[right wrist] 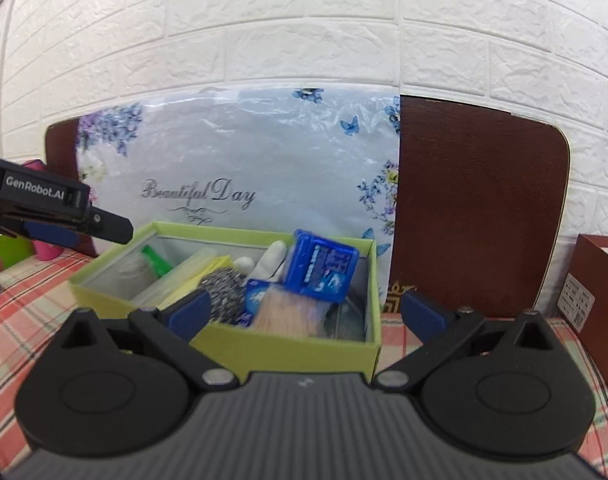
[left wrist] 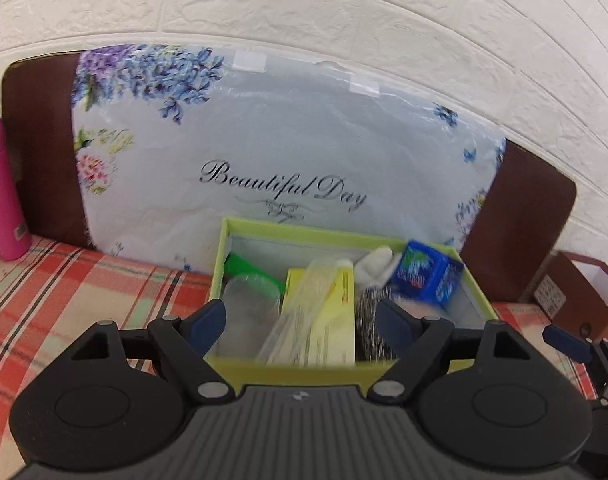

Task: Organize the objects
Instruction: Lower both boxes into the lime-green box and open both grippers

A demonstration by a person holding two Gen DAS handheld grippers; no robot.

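A light green open box stands on the plaid cloth in front of a pillow. It holds a blue packet, a steel scourer, a yellow carton, a white glove, a green piece and clear plastic. My left gripper is open just before the box's near wall, with nothing pressed between its pads. My right gripper is open wide at the near right corner, also holding nothing. The left gripper shows from the side in the right wrist view.
A plastic-wrapped flowered pillow leans on a brown headboard under a white brick wall. A pink bottle stands at the far left. A brown carton sits at the right. Plaid cloth covers the surface.
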